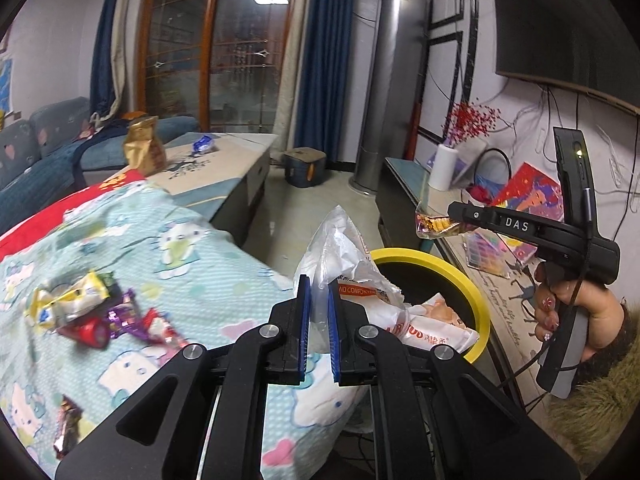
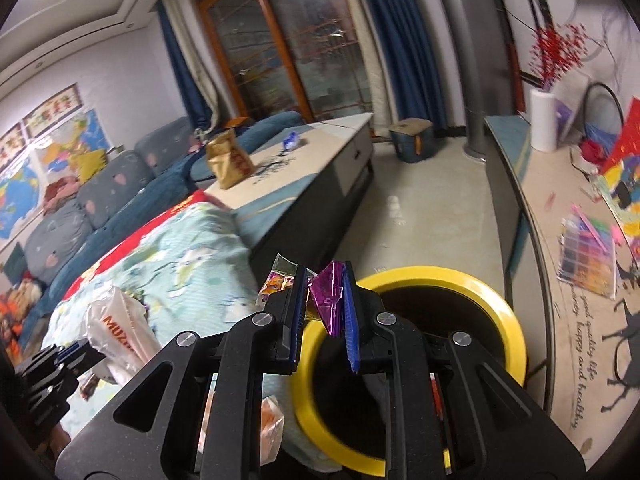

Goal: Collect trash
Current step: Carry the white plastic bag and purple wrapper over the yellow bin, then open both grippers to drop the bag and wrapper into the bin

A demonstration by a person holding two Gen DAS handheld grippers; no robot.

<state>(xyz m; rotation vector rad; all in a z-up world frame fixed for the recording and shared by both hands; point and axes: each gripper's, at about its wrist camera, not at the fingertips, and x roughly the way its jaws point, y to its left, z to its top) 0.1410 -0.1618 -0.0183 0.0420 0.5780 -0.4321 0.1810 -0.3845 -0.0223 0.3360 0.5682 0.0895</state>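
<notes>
The left gripper (image 1: 319, 320) is held tilted downward over the edge of a cartoon-print blanket (image 1: 168, 248). Its blue pads are closed tight on a crumpled white plastic bag (image 1: 340, 256), which rises above the fingertips and spills to the right of them. The right gripper (image 2: 322, 304) is angled downward as well and is carried by a hand (image 1: 576, 300) wrapped round its grip, as seen from the left wrist. Its jaws are nearly closed on a purple foil wrapper (image 2: 332, 300); an orange-patterned wrapper (image 2: 276, 284) is seen sticking out past the outer side of its left finger.

A yellow-rimmed bin (image 2: 460, 284) is placed directly ahead of and below the right gripper, and just to the right of the left gripper's tips. A white and orange printed bag (image 1: 432, 320) is seen lying inside the bin in the left wrist view; the rest of the interior is dark.

More candy wrappers (image 1: 92, 312) are left scattered on the blanket, to the left of the left gripper.
</notes>
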